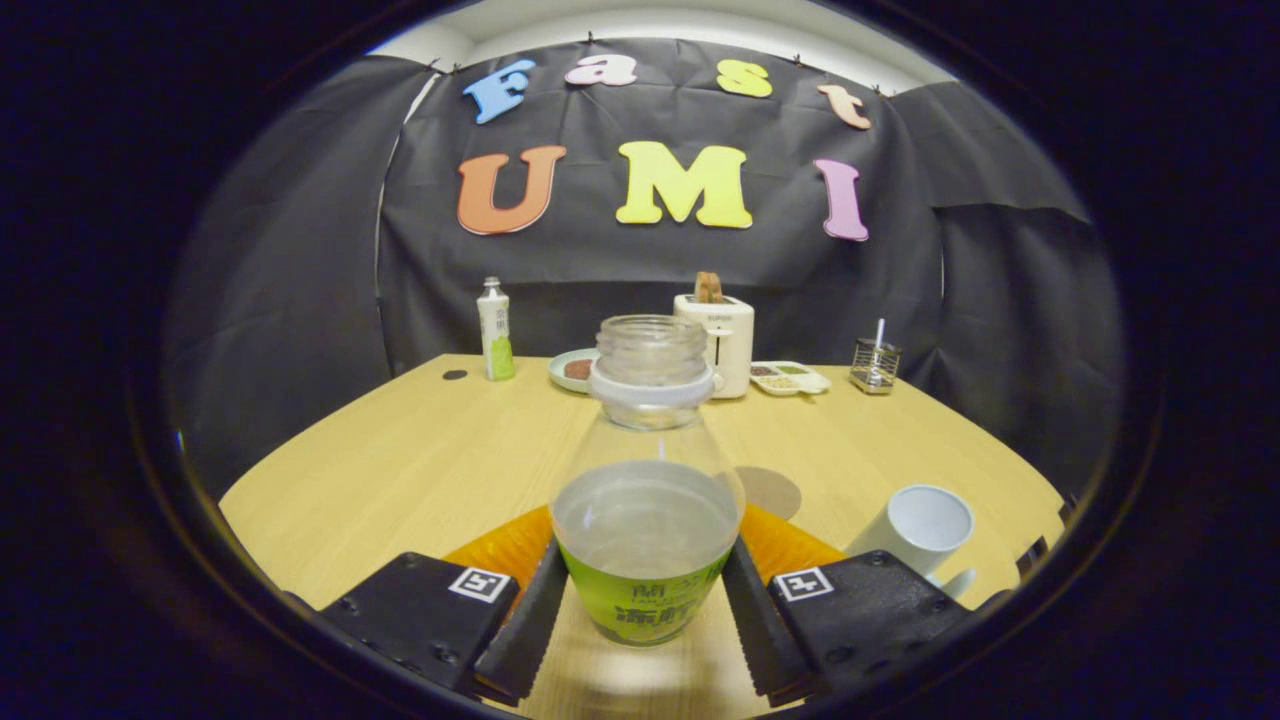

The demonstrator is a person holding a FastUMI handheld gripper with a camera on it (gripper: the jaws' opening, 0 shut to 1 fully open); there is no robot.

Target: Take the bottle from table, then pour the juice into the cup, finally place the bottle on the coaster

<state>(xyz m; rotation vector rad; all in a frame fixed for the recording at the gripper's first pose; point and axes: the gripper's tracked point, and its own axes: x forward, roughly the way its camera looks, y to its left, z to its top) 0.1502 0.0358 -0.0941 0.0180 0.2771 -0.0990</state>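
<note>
The jaws are clamped on the open bottle [646, 520], maybe lifted off the surface [420, 460]. The white cup [918, 530] sits at three o'clock.

We see the bottle [647, 480] between our gripper [645, 610] fingers, both pressing it, above the table [400, 470]. The cup [918, 528] stands right, the coaster [768, 492] just behind the bottle.
</note>
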